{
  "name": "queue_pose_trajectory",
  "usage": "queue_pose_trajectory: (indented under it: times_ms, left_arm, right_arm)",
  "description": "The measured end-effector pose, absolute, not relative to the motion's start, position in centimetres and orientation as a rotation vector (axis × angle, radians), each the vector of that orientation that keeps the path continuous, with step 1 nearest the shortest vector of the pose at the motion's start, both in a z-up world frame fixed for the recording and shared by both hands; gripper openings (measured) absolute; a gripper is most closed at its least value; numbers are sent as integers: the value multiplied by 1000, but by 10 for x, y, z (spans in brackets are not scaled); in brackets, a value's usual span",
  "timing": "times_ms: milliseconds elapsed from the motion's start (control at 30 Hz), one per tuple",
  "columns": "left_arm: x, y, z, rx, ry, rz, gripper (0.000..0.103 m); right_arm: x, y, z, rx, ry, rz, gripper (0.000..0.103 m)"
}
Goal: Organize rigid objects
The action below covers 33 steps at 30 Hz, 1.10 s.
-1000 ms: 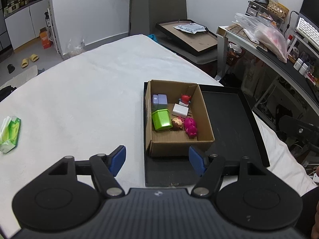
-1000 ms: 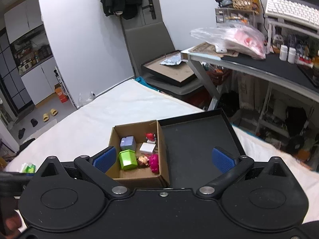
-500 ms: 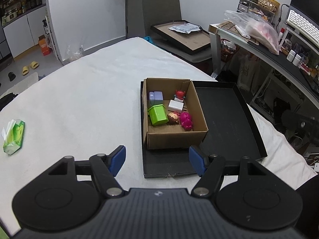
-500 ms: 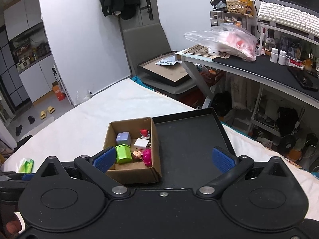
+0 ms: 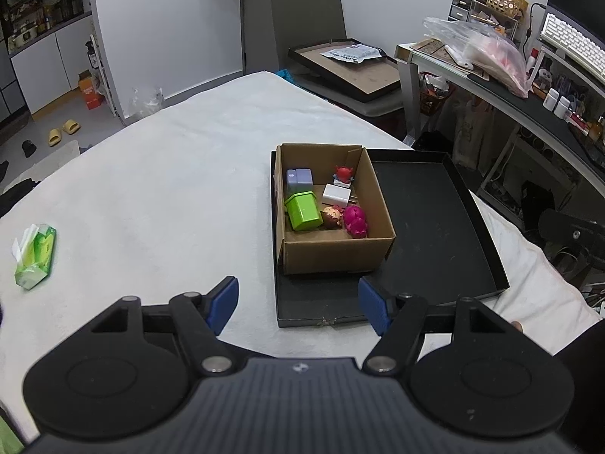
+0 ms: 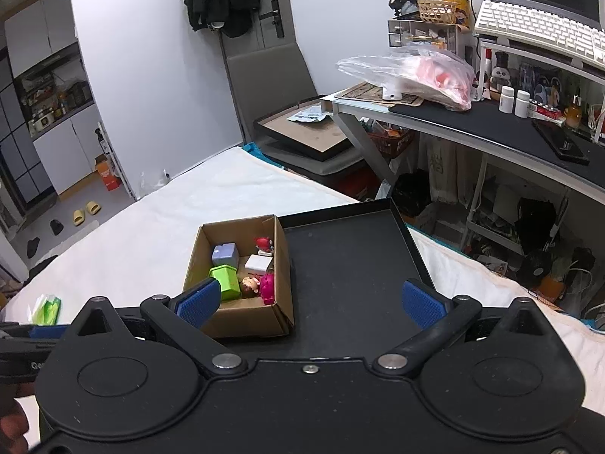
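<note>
A brown cardboard box [image 5: 332, 251] [image 6: 249, 319] stands in the left part of a flat black tray [image 5: 427, 219] [image 6: 351, 261] on the white-covered table. Inside the box lie a green block [image 5: 302, 211] [image 6: 226, 282], a lilac block [image 5: 298, 179] [image 6: 225, 254], a white cube [image 5: 336, 195] [image 6: 258, 263], a small red figure [image 5: 343, 172] [image 6: 263, 244], a round-headed doll [image 5: 332, 217] [image 6: 248, 286] and a pink toy [image 5: 355, 220] [image 6: 267, 286]. My left gripper [image 5: 298, 304] is open above the tray's near edge. My right gripper [image 6: 310, 302] is open, wide, nothing between its blue pads.
A green tissue pack [image 5: 36, 255] [image 6: 47, 308] lies at the table's left. Behind the table stands a grey chair [image 6: 272, 75] with a framed board [image 5: 348, 70] on it. A cluttered desk [image 6: 491, 125] with a plastic bag [image 6: 412, 72] and keyboard [image 6: 540, 30] runs along the right.
Both grippers have pulled back and slightly up from the box, which now looks smaller and farther away. Neither gripper's jaws have moved.
</note>
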State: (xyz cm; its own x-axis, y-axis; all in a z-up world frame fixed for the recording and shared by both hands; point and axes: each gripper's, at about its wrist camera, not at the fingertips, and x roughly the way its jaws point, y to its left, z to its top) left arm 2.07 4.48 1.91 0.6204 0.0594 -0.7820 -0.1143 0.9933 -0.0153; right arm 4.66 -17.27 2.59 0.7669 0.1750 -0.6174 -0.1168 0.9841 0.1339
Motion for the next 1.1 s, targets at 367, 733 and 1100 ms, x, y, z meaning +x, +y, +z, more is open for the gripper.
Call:
queue_pose_trajectory:
  times_ms: [367, 733, 1100]
  left_arm:
    - [15, 41, 27, -64, 885, 85, 69]
    - [13, 41, 30, -66, 879, 93, 69]
    - [11, 39, 32, -59, 876, 89, 69]
  right_arm:
    - [41, -168, 28, 67, 683, 174, 103]
    - [38, -173, 27, 86, 687, 169, 103]
    - [36, -175, 27, 91, 685, 162, 103]
